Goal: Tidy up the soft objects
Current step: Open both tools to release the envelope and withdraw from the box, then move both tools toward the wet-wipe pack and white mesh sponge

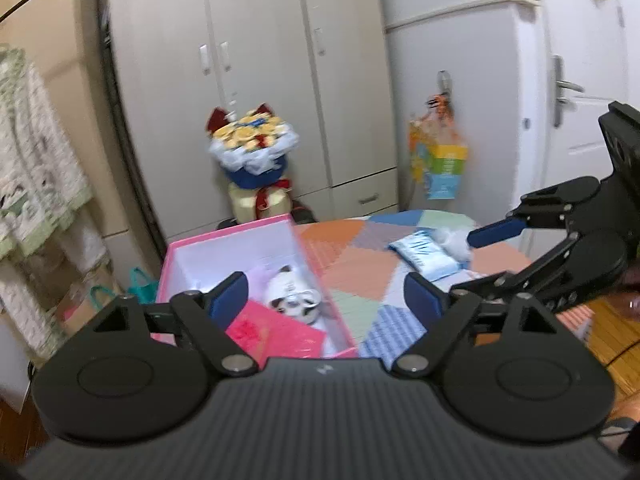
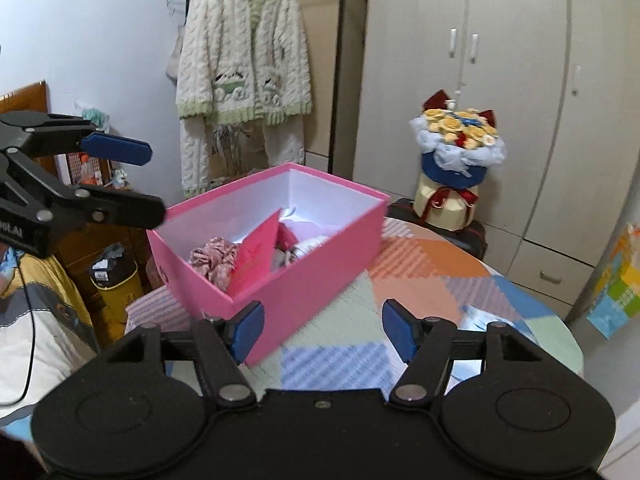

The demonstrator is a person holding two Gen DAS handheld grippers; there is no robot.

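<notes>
A pink box (image 1: 224,238) (image 2: 320,276) stands on the patchwork table. Inside it lie a white plush toy with dark patches (image 1: 294,294), a red-pink card (image 1: 264,334) (image 2: 256,256) and a pink patterned fabric bundle (image 2: 214,260). A light blue packet (image 1: 426,254) and a white fluffy item (image 1: 454,238) lie on the table to the right. My left gripper (image 1: 326,302) is open and empty above the box's near end. My right gripper (image 2: 322,332) is open and empty beside the box; it also shows at the right of the left wrist view (image 1: 460,264).
The round table (image 2: 432,280) has a patchwork cloth. A flower bouquet (image 2: 458,148) stands behind it by grey wardrobes (image 2: 500,80). A knitted cardigan (image 2: 244,60) hangs on the wall. A colourful bag (image 1: 440,164) hangs by the door. Bags sit on the floor at left (image 2: 116,276).
</notes>
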